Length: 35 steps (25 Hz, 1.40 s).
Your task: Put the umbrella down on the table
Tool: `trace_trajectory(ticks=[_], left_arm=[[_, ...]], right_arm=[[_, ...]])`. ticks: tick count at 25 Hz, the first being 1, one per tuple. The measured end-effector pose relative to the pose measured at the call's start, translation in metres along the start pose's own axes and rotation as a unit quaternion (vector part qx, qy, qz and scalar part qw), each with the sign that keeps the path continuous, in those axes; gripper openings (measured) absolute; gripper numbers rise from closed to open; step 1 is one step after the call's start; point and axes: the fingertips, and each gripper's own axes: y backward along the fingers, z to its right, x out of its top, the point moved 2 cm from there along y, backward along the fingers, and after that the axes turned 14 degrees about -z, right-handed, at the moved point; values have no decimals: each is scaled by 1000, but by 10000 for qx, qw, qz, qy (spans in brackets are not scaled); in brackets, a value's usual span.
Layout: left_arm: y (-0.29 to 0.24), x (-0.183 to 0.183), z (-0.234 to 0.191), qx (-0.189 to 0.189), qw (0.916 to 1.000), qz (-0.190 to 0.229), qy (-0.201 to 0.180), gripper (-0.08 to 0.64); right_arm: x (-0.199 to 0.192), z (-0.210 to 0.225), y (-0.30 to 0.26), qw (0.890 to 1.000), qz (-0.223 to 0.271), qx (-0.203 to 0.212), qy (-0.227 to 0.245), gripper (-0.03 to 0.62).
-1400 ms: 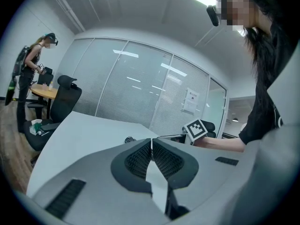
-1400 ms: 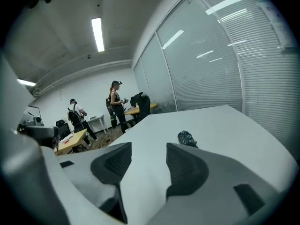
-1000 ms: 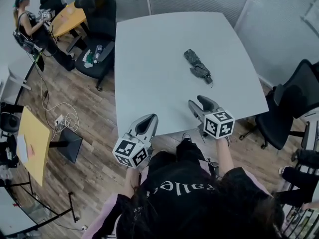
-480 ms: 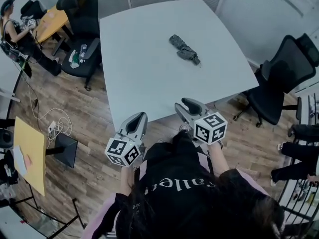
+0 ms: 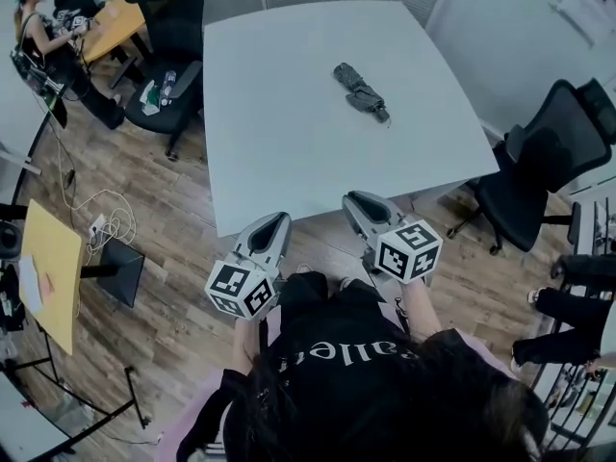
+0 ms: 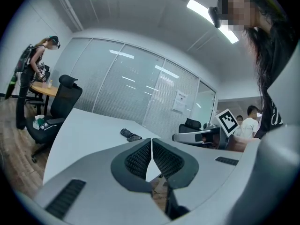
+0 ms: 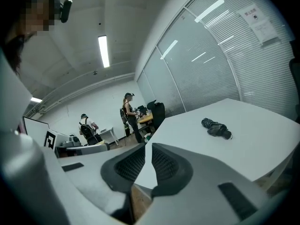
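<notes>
The folded dark umbrella (image 5: 361, 91) lies on the white table (image 5: 289, 123), towards its far right, with neither gripper touching it. Both grippers hang off the table's near edge, over the wooden floor. My left gripper (image 5: 278, 219) is shut and empty, its tips meeting (image 6: 151, 143); past them lies the umbrella (image 6: 131, 135). My right gripper (image 5: 352, 201) is closing, its tips (image 7: 145, 149) almost together with nothing between them. In the right gripper view the umbrella (image 7: 216, 127) rests far off at the right on the table (image 7: 262, 139).
Black office chairs stand at the table's far left (image 5: 178, 17) and right (image 5: 539, 171). A person (image 5: 43, 37) works at an orange desk (image 5: 111, 27) in the far left corner. Cables (image 5: 111, 231) and a yellow board (image 5: 48, 277) lie on the floor at left.
Both grippers have drawn back from the table's near edge towards the person. The right gripper's jaws, wide apart before, have come nearly together. The umbrella has stayed where it lies.
</notes>
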Motion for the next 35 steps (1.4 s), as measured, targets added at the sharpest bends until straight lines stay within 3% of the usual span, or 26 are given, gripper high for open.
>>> trace_trajectory(ticks=[12, 35], left_arm=[[4, -17, 61, 185, 9998, 91, 49, 28], [-4, -19, 106, 498, 9985, 155, -158, 28]], right_arm=[[-28, -2, 46, 9992, -140, 338, 183, 29], [-41, 9, 74, 9966, -152, 711, 380, 29]])
